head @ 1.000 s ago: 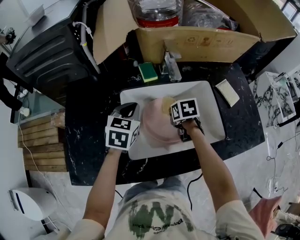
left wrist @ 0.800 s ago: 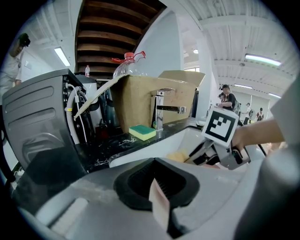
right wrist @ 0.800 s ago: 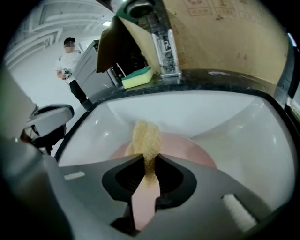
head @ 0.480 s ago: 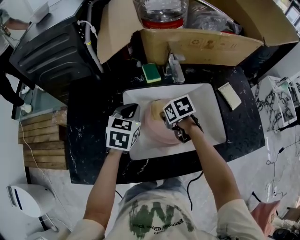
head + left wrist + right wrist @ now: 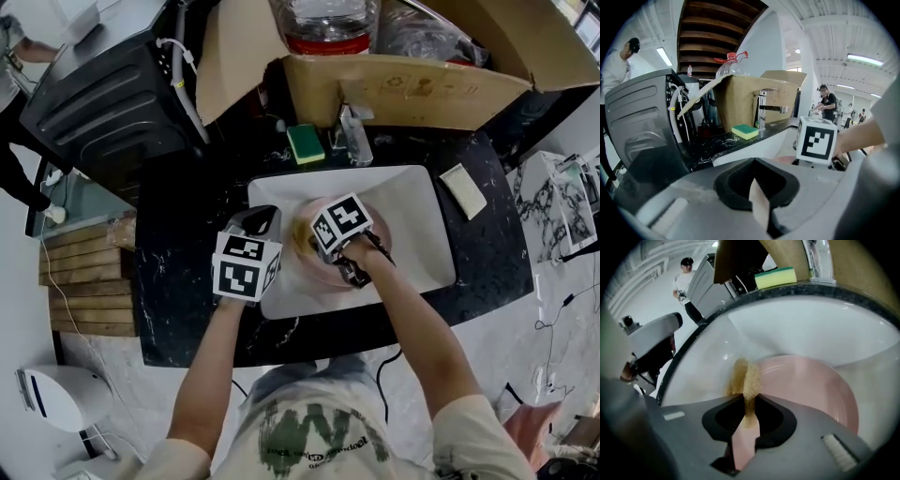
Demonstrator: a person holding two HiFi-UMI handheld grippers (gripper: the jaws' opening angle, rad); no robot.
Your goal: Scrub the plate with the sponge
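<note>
A pink plate [image 5: 314,270] lies in the white sink [image 5: 412,206]. My right gripper [image 5: 306,240] is shut on a tan sponge [image 5: 301,233] and presses it onto the plate's left rim. In the right gripper view the sponge [image 5: 743,378] sticks out past the closed jaws [image 5: 749,405], with the plate [image 5: 811,385] to its right. My left gripper [image 5: 262,217] hangs at the sink's left edge beside the plate. Its jaws [image 5: 757,199] are together, and I see nothing between them.
A green-and-yellow sponge [image 5: 305,142] lies on the black counter behind the sink, next to the faucet [image 5: 352,131]. An open cardboard box [image 5: 403,84] stands behind them. A tan pad [image 5: 464,190] lies right of the sink. A dark appliance [image 5: 103,94] is at the left.
My right gripper has slid the sponge leftward across the plate, from its upper middle to its left rim. The left gripper has stayed in place.
</note>
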